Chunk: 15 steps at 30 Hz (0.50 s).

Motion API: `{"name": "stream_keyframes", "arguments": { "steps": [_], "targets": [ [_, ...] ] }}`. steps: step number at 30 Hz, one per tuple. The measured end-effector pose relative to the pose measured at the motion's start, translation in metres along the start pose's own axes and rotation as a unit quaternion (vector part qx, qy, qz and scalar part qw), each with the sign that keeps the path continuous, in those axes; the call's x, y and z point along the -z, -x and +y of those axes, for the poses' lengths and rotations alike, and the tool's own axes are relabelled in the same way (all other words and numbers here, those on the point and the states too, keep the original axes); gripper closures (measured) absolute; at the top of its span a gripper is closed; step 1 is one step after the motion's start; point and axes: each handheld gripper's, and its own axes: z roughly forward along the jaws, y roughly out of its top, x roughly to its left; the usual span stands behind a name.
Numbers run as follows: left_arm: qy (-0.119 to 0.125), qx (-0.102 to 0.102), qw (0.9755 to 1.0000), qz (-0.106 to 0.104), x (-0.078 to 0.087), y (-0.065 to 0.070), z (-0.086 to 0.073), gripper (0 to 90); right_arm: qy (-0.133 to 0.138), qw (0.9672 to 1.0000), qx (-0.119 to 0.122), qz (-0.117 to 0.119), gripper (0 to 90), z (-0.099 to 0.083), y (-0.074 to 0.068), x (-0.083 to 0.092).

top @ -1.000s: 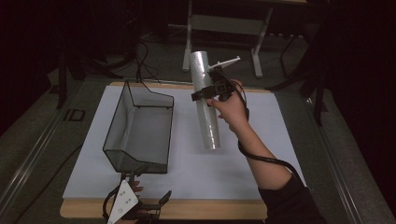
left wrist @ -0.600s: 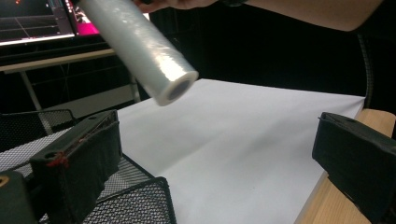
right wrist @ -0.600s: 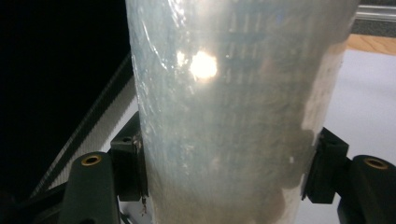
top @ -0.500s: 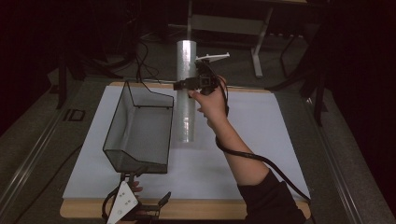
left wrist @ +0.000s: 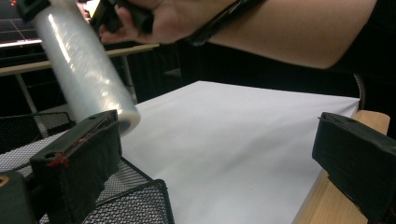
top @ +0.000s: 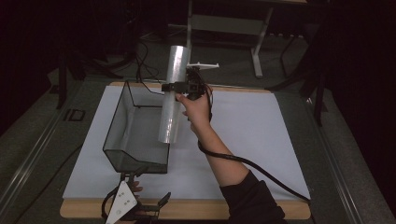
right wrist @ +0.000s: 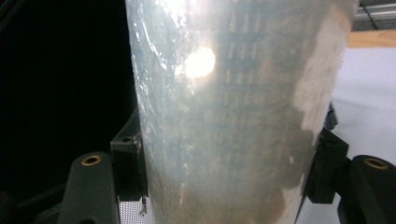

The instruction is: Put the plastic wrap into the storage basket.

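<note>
A long roll of clear plastic film hangs nearly upright in the air, its lower end over the right wall of the black wire-mesh basket. My right gripper is shut on the roll about a third of the way down. In the right gripper view the roll stands between both black pads. My left gripper rests at the table's front edge just before the basket, open with nothing between its fingers. In the left gripper view the roll and the basket's corner lie ahead.
A white sheet covers the wooden tabletop, bare to the right of the basket. The right gripper's cable trails across the sheet. Beyond the table's far edge stand a metal frame and dark floor cables.
The right hand has carried the roll leftward and slightly down, from over the white sheet to the basket's right wall, and the roll now stands more upright. The left gripper has stayed put.
</note>
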Motion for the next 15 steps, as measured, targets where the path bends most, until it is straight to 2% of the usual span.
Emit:
{"name": "stream_keyframes", "arguments": {
  "steps": [1, 3, 7, 12, 15],
  "targets": [
    [0.000, 0.000, 1.0000, 0.000, 0.000, 0.000, 0.000, 2.0, -0.007, 1.0000, -0.003, 0.005, 32.6, -0.005, 0.001, -0.009],
    [0.000, -0.001, 1.0000, -0.001, 0.000, 0.000, 0.000, 2.0, -0.007, 0.9999, -0.006, 0.009, 32.6, -0.007, 0.002, -0.012],
    [-0.001, -0.002, 1.0000, -0.003, 0.000, 0.001, 0.000, 2.0, -0.011, 0.9993, -0.028, 0.023, 32.6, -0.020, 0.009, -0.028],
    [-0.002, -0.005, 1.0000, -0.004, 0.000, 0.001, 0.000, 2.0, -0.024, 0.9990, -0.035, 0.014, 32.6, -0.035, 0.013, -0.043],
    [-0.003, -0.005, 1.0000, -0.006, 0.000, 0.001, 0.000, 2.0, -0.032, 0.9981, -0.047, 0.022, 32.6, -0.042, 0.016, -0.051]
  ]
}}
